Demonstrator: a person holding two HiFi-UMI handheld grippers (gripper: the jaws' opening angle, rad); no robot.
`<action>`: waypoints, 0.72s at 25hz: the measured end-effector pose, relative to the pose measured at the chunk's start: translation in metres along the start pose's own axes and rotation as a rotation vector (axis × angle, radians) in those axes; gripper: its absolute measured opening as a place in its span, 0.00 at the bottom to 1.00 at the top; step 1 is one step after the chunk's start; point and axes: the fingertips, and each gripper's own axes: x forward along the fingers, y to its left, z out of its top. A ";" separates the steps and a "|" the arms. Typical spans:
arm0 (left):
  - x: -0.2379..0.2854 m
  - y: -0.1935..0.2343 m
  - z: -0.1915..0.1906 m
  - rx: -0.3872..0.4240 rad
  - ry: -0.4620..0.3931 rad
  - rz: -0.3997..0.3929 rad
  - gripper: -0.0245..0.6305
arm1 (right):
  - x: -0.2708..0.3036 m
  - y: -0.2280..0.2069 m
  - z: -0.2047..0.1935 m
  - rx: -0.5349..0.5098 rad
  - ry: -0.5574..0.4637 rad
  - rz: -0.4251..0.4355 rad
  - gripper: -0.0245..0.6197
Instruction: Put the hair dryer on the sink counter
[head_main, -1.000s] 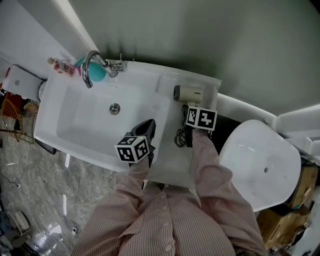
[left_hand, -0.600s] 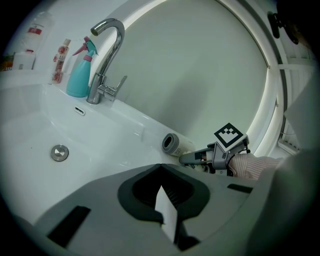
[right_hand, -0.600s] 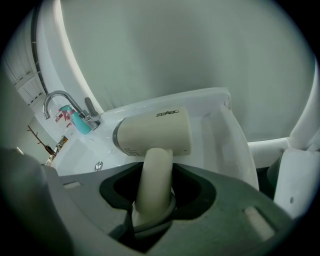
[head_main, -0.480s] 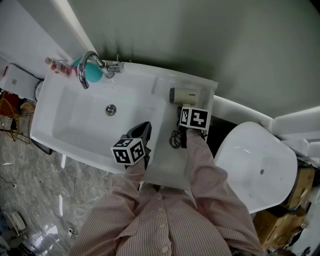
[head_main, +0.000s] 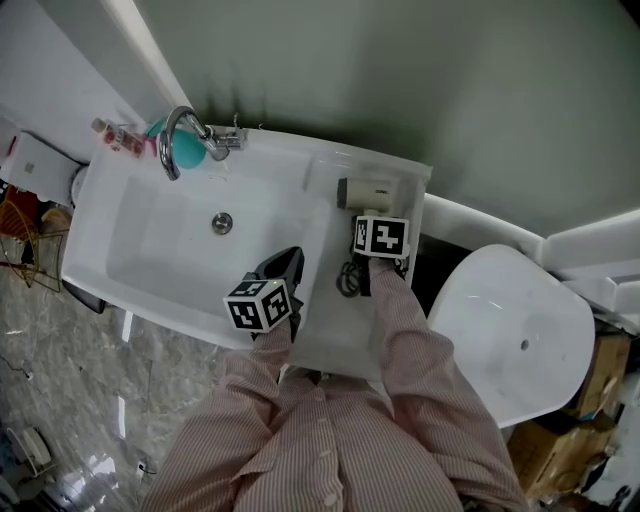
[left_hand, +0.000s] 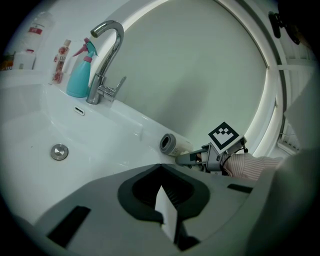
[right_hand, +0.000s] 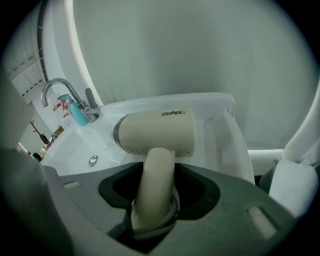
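Cream plastic hair dryer (head_main: 375, 190) with a round barrel, lying on its side on the white ceramic tabletop (head_main: 335, 335), upper centre of the head view, right of the basin (head_main: 170, 240). Its handle stands between the jaws of my right tongs (right_hand: 155, 212). These are spread and have just been opening, and dark gaps flank the handle, so I judge the grip released.

Hazards, as I judge them:
- The dark cord (head_main: 350, 280) loops round the handle's base inside those jaws, so drawing back carelessly could snag it and drag the dryer.
- The round barrel could roll toward the basin.
- The tabletop's right edge is close.

Appearance: smooth matt barrel with small lettering, a grey-ringed end facing the basin, and a straight handle of the same cream.

My left tongs (left_hand: 165, 215) are pressed together and empty, over the basin's near rim.
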 end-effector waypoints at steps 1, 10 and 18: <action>-0.001 -0.001 0.000 0.000 -0.002 -0.001 0.04 | -0.001 0.000 0.000 -0.004 0.000 -0.007 0.32; -0.010 -0.005 0.002 0.008 -0.020 -0.007 0.04 | -0.014 0.003 0.001 -0.051 -0.040 -0.033 0.37; -0.025 -0.012 0.006 0.028 -0.048 -0.023 0.04 | -0.042 0.009 0.007 -0.081 -0.171 0.016 0.37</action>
